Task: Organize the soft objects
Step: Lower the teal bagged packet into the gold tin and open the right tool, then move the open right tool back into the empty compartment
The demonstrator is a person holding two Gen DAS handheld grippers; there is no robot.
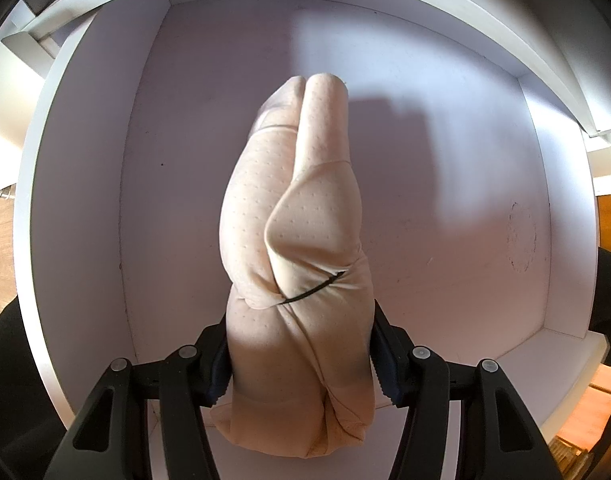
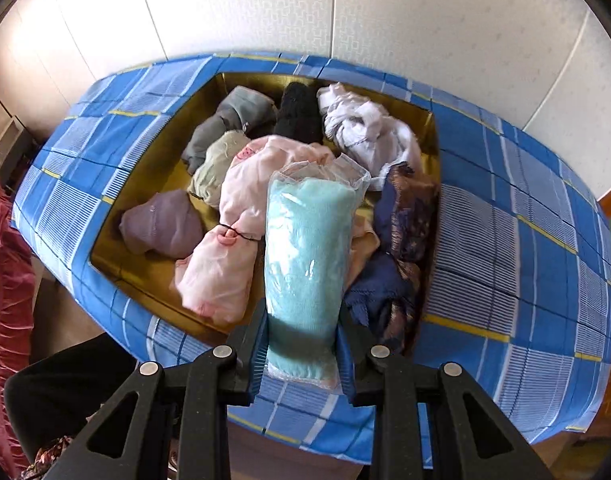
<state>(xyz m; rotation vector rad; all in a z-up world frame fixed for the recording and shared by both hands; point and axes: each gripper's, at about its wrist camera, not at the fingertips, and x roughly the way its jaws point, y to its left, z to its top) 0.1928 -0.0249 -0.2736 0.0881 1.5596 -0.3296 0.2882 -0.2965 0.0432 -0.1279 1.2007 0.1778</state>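
Notably, the left claw (image 1: 301, 360) squeezed a beige roll (image 1: 297, 240) and the right claw (image 2: 303, 344) a bagged teal cloth (image 2: 305, 248), whose slick wrap risked slipping from between the fingers.

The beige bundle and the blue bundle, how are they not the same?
The beige bundle is bare cloth tied with a thin black band; the turquoise bundle is wrapped in clear plastic. The beige bundle hangs inside a white drawer; the turquoise one is over a gold box of clothes. Both are soft rolls, each pinched in a gripper: left gripper, right gripper.
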